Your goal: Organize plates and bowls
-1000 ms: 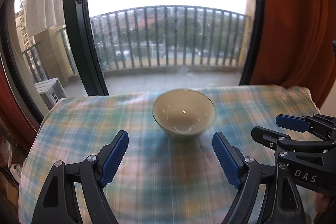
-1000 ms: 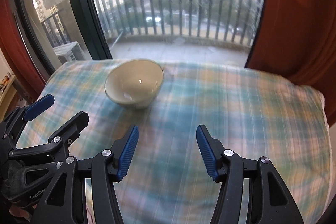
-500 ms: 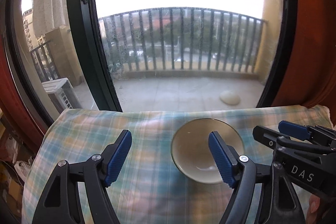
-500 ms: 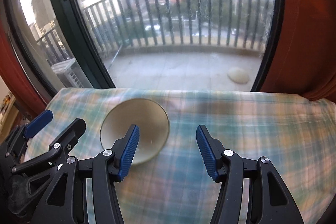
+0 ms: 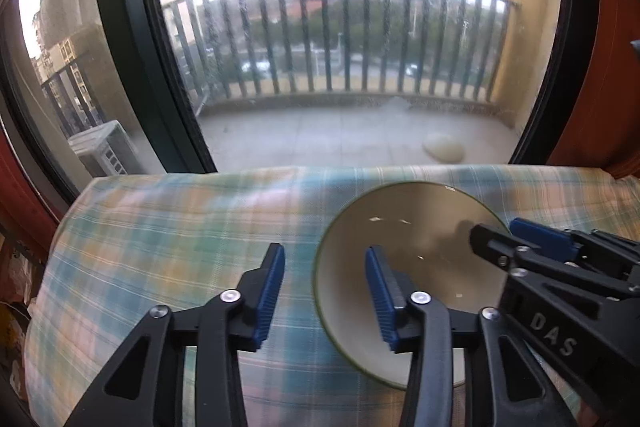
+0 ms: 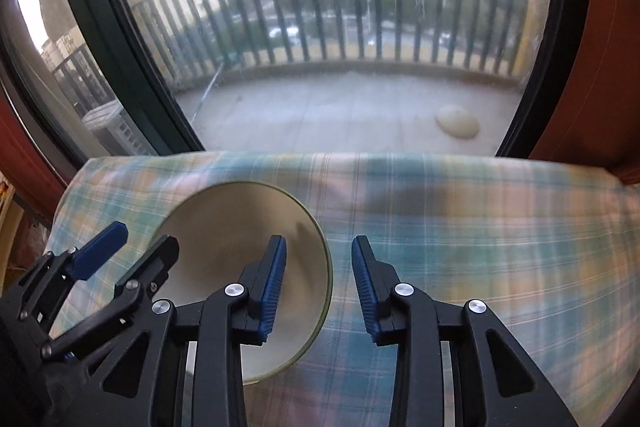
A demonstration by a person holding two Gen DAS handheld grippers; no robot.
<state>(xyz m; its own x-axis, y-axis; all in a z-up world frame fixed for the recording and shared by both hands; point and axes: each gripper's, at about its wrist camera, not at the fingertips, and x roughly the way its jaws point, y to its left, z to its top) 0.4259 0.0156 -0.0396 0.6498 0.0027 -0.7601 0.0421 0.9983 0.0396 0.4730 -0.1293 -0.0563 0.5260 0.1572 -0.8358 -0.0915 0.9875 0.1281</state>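
Note:
A cream bowl (image 5: pixel 424 247) with a thin green rim sits on the plaid-covered table (image 5: pixel 168 227); it also shows in the right wrist view (image 6: pixel 224 239). My left gripper (image 5: pixel 325 297) is half open, straddling the bowl's left rim: one finger inside, one outside. My right gripper (image 6: pixel 319 285) is half open, straddling the bowl's right rim the same way. Neither visibly clamps the rim. Each gripper shows in the other's view, the right one (image 5: pixel 520 247) and the left one (image 6: pixel 120 251).
The plaid cloth (image 6: pixel 480 227) ends at a window with a dark frame (image 5: pixel 132 47). Behind it lie a balcony and its railing (image 5: pixel 340 35). Red curtains (image 6: pixel 600 47) hang at both sides. A pale round object (image 6: pixel 457 121) lies on the balcony floor.
Both grippers moved forward and down onto the bowl. Their jaws narrowed, each now straddling one side of the rim.

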